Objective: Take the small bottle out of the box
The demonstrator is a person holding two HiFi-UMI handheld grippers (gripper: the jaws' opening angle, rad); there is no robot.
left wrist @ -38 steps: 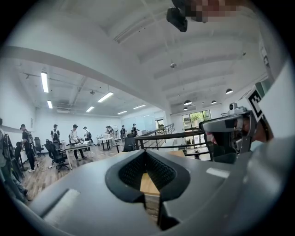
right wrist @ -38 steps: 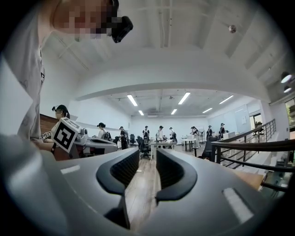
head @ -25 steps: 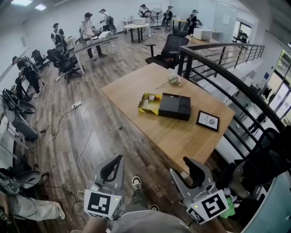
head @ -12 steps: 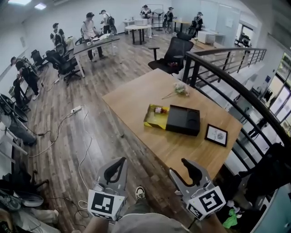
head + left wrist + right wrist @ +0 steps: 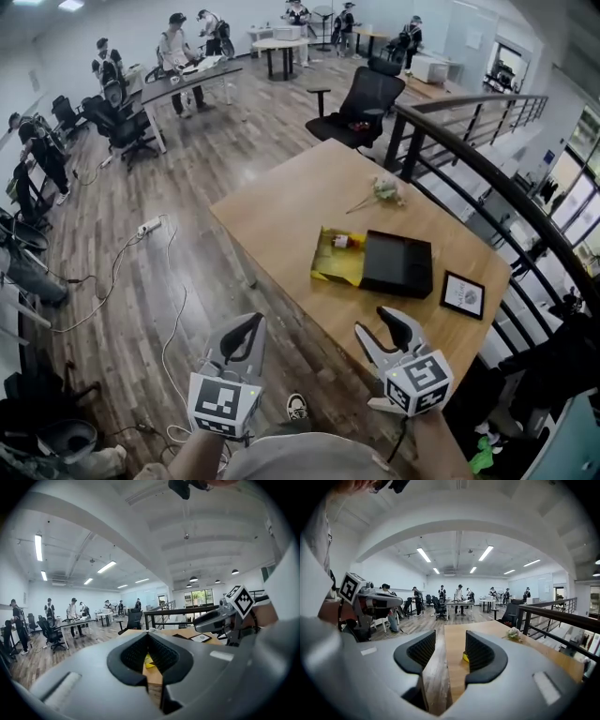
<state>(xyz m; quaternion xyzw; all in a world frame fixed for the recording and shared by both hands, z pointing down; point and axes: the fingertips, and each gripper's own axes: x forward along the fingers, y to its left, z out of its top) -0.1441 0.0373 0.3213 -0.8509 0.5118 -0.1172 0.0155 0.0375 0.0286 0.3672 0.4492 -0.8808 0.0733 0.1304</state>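
An open yellow box [image 5: 339, 257] lies on the wooden table [image 5: 281, 211], with the small bottle [image 5: 344, 242] lying in it. A black box [image 5: 398, 264] sits against its right side. My left gripper [image 5: 249, 328] hangs over the floor short of the table's near edge, fingertips together, holding nothing. Just over that edge, my right gripper [image 5: 386, 326] stands open and empty. In the left gripper view a bit of the yellow box [image 5: 149, 661] shows between the jaws [image 5: 147, 637]. The right gripper view shows the box [image 5: 465, 657] past the parted jaws [image 5: 450, 641].
A framed picture [image 5: 462, 294] and a small bunch of flowers [image 5: 384, 190] also lie on the table. A black railing [image 5: 469, 159] runs behind it and an office chair [image 5: 361, 103] stands at its far end. Cables [image 5: 141, 253] trail over the floor at left. Several people stand at distant desks.
The view has come closer to the table, so the box and the table sit lower and larger in the picture. Both grippers have risen towards the table's near edge. The jaws are unchanged.
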